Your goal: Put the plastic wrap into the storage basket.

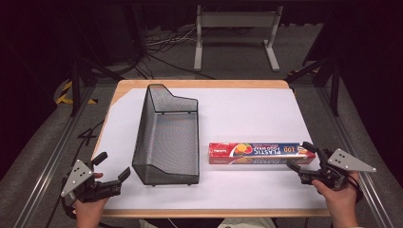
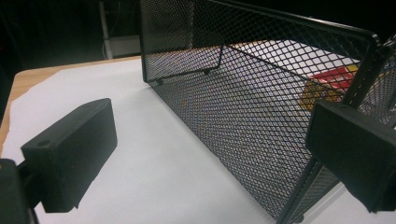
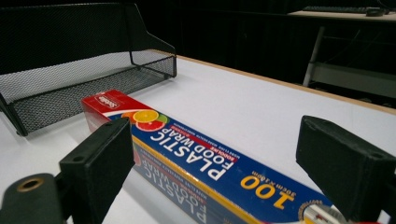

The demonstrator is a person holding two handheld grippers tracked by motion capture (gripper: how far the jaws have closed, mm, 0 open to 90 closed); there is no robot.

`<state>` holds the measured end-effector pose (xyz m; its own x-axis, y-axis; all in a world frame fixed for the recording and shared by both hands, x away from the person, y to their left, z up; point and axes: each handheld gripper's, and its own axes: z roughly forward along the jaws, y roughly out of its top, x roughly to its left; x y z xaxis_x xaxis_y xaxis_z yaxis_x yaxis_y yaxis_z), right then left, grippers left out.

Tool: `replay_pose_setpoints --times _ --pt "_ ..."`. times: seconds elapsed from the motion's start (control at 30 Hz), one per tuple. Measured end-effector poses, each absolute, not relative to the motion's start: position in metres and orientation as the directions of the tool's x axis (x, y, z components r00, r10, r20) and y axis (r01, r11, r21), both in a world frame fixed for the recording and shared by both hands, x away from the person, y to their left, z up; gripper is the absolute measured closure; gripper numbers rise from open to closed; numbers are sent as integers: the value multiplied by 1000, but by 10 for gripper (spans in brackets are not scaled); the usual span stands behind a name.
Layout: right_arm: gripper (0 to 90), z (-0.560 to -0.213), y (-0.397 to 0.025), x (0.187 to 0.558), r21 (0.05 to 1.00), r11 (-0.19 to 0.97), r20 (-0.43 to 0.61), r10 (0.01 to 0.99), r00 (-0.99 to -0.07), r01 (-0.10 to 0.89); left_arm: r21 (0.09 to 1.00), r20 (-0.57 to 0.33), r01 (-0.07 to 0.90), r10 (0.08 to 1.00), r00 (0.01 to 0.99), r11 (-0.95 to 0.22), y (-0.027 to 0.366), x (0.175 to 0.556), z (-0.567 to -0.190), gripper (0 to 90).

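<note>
A long blue and red box of plastic food wrap (image 1: 260, 153) lies flat on the white sheet, right of centre. My right gripper (image 1: 301, 156) is open at the box's right end, one jaw on each side of it. In the right gripper view the box (image 3: 205, 168) runs away between the two spread jaws. A black wire-mesh basket (image 1: 167, 137) stands left of the box, empty. My left gripper (image 1: 112, 166) is open near the basket's near left corner, not touching it. The left gripper view looks through the basket's mesh wall (image 2: 243, 112).
The white sheet (image 1: 247, 114) covers most of the wooden table (image 1: 199, 83). A grey metal stand (image 1: 235, 33) and cables lie on the floor beyond the far edge. Bare sheet lies behind the box and in front of the basket.
</note>
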<state>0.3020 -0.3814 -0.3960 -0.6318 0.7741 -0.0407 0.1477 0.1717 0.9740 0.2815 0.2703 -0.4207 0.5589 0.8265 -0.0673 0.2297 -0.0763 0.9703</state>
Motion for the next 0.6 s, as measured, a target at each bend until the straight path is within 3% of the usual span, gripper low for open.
replay_pose_setpoints --times 0.1,0.13,0.2,0.3,0.33,0.37,0.4,0.6 --pt "193 -387 -382 305 971 191 -55 771 -635 147 969 -64 232 828 556 -81 270 281 -421 30" --pt "269 -384 -383 306 967 204 -63 769 -636 151 969 -61 234 829 556 -85 270 281 -421 31" --pt "528 -378 -384 308 955 246 -80 754 -652 167 970 -62 230 830 554 -81 269 280 -420 31" --pt "688 -370 -383 314 938 275 -63 734 -676 212 970 -61 230 833 549 -81 270 280 -420 31" --pt "688 -370 -383 314 938 275 -63 734 -676 212 970 -61 230 833 549 -81 270 280 -420 31" --pt "752 -368 -382 315 932 283 -56 728 -684 225 969 -58 231 834 549 -85 270 280 -421 31" --pt "874 -362 -375 318 918 316 -58 704 -708 239 968 -61 236 834 548 -84 270 281 -421 32" --pt "900 -347 -344 322 909 365 -84 634 -769 202 969 -55 230 832 552 -89 270 280 -421 32"
